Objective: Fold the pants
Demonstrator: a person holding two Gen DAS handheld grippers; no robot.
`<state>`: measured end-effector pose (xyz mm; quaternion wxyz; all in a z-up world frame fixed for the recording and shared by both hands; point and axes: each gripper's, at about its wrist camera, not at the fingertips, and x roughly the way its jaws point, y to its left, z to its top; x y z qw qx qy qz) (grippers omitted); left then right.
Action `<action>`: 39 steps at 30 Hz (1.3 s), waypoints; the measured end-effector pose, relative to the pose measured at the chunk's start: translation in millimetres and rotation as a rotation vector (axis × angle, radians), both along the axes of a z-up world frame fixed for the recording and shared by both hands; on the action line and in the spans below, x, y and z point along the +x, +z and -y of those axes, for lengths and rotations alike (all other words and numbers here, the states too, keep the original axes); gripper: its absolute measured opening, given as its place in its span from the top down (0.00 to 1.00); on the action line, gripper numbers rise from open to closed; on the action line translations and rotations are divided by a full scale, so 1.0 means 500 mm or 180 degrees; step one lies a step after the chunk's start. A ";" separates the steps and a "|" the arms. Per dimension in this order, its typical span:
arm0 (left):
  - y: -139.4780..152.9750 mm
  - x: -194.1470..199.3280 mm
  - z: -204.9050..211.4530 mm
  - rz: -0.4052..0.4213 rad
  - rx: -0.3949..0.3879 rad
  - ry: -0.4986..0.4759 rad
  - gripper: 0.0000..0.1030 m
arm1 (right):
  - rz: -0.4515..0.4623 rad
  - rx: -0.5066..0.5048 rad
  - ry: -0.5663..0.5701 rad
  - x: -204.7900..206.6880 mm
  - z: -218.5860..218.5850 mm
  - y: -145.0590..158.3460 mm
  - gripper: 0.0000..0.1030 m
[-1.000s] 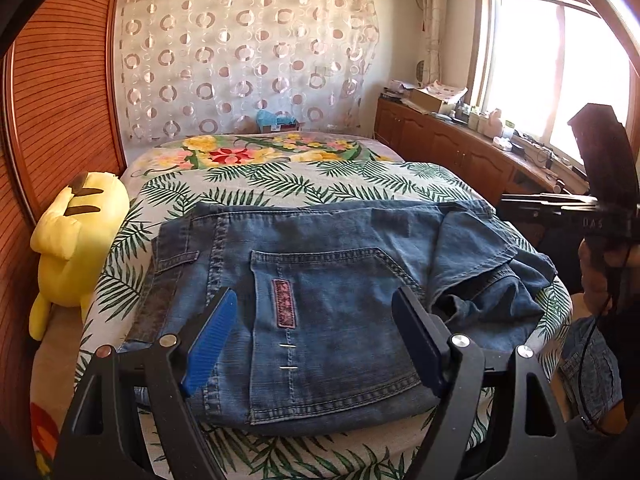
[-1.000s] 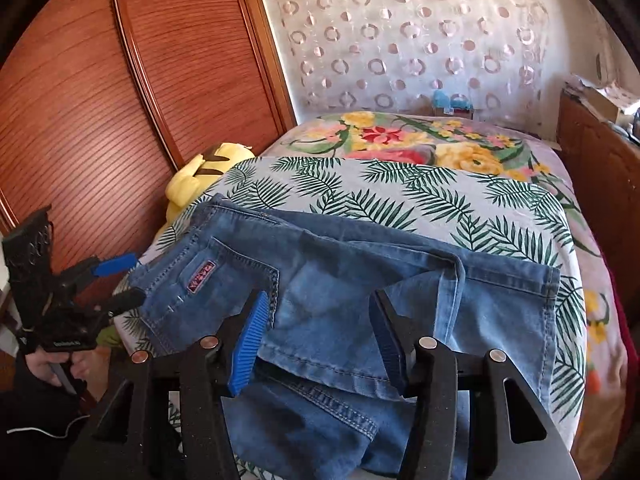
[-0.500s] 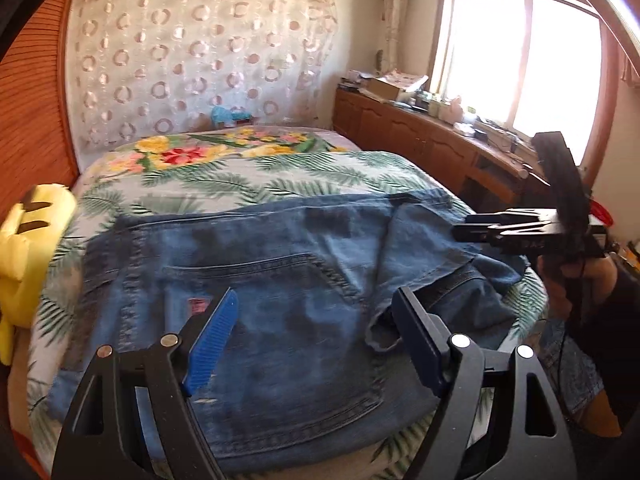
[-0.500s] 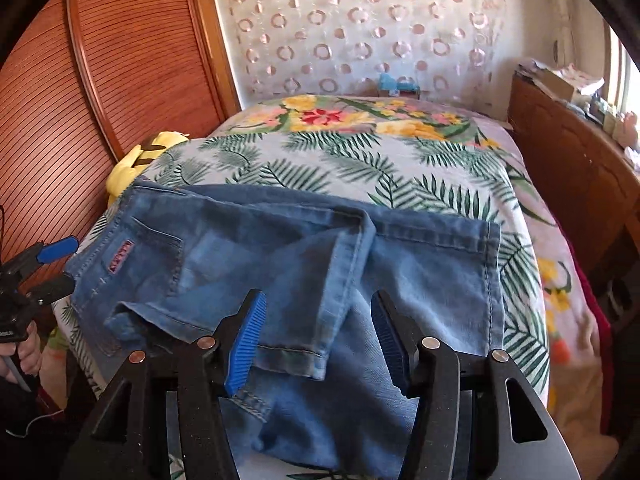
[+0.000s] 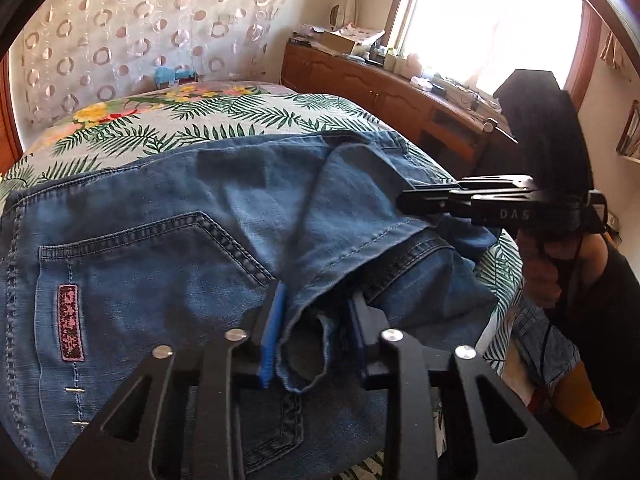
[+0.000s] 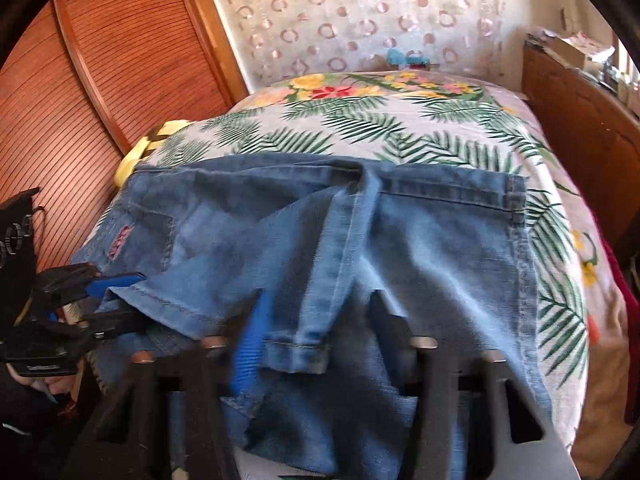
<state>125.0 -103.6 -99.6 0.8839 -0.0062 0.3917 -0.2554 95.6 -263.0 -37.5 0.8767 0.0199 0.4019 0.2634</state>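
Note:
Blue jeans (image 5: 180,240) lie across the foot of the bed, back pocket up, with one leg folded over the seat. My left gripper (image 5: 314,336) is closing, and a bunched corner of the leg hem fills the gap between its blue pads. The right wrist view shows that left gripper (image 6: 120,296) pinching the hem corner at the left edge. My right gripper (image 6: 316,332) is blurred and closing, with the other end of the jeans (image 6: 440,260) hem between its fingers. From the left wrist view, the right gripper (image 5: 404,200) has its fingers nearly together on the denim edge.
The bed (image 5: 200,124) has a palm-leaf and flower cover. A yellow plush toy (image 6: 136,156) sits at its left side by the wooden wardrobe door (image 6: 100,80). A low wooden cabinet (image 5: 360,84) with clutter runs under the window. A person's hand (image 5: 540,276) holds the right gripper's handle.
Both grippers came down onto the folded leg's hem and their jaws narrowed around it. The left one also swung right along the jeans.

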 end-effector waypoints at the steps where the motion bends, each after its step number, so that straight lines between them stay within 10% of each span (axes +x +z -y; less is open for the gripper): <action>1: 0.001 -0.002 0.000 0.0020 0.0005 0.0006 0.85 | -0.0002 0.0032 0.0057 0.003 -0.002 0.000 0.85; 19: 0.207 -0.129 -0.182 0.0816 -0.0184 0.0407 0.89 | 0.1002 0.0341 0.0645 -0.034 -0.096 0.282 0.96; 39: 0.097 -0.144 -0.376 0.0472 -0.0109 0.1168 0.89 | 0.0843 -0.0090 0.1281 0.113 -0.402 0.260 0.96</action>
